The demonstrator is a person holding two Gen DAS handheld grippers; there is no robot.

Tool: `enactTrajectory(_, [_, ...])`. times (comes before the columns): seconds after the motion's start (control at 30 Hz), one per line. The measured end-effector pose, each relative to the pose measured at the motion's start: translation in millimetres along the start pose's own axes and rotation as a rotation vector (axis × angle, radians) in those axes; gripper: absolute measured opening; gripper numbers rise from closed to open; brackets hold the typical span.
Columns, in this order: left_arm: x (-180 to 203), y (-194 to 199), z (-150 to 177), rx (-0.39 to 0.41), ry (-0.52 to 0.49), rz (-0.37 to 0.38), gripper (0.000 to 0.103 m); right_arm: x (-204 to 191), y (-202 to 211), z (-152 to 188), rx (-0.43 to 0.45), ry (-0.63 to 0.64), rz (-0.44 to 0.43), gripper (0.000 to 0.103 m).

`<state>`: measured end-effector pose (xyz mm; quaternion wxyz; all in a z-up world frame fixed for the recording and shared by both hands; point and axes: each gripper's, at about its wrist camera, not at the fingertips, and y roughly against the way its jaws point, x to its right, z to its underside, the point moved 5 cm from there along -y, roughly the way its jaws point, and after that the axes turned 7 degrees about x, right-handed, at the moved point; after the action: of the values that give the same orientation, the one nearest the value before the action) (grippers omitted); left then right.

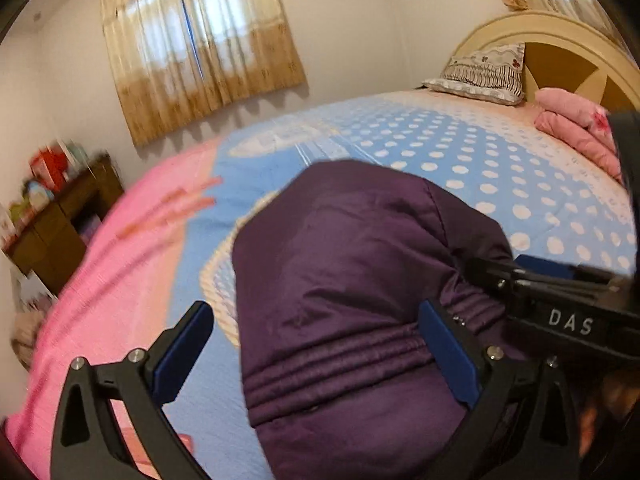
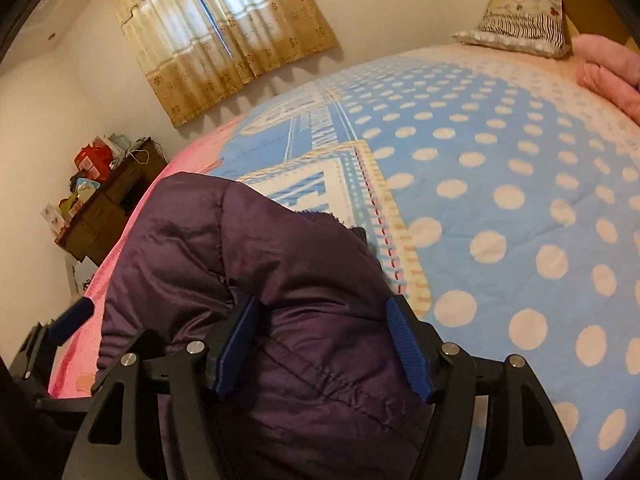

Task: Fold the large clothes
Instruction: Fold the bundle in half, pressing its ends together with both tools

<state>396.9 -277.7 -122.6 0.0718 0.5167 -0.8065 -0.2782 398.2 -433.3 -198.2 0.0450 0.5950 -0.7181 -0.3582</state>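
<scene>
Bedroom walls and a gold curtain (image 1: 192,48) frame a wide bed (image 1: 500,184) covered in a blue spread with white dots and a pink band along its left side. At the near edge of the bed lies a bulky purple quilted jacket (image 1: 352,280), bunched into a rounded heap. The left tongs (image 1: 316,352) stand wide apart, their blue pads either side of the jacket's ribbed hem, not closed on it. The right tongs (image 2: 320,344) also stand wide, spread over the jacket's near folds. At the far right, a patterned pillow (image 1: 484,72) leans on the cream headboard (image 1: 560,32), with folded pink bedding (image 1: 576,128) beside it. A dark wooden cabinet (image 2: 108,204), cluttered on top, stands at the far left wall.
</scene>
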Motion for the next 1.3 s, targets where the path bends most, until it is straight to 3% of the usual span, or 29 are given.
enactTrajectory(0.5, [-4.1, -11.1, 17.2, -0.037, 0.115, 0.095, 0.103, 6.4, -17.9, 10.2, -0.03, -0.026, -0.009, 0.068])
enactTrajectory(1.3, [-5.3, -12.7, 20.1, -0.024, 0.148, 0.114, 0.103, 9.9, -23.5, 13.6, -0.018, -0.048, -0.027, 0.071])
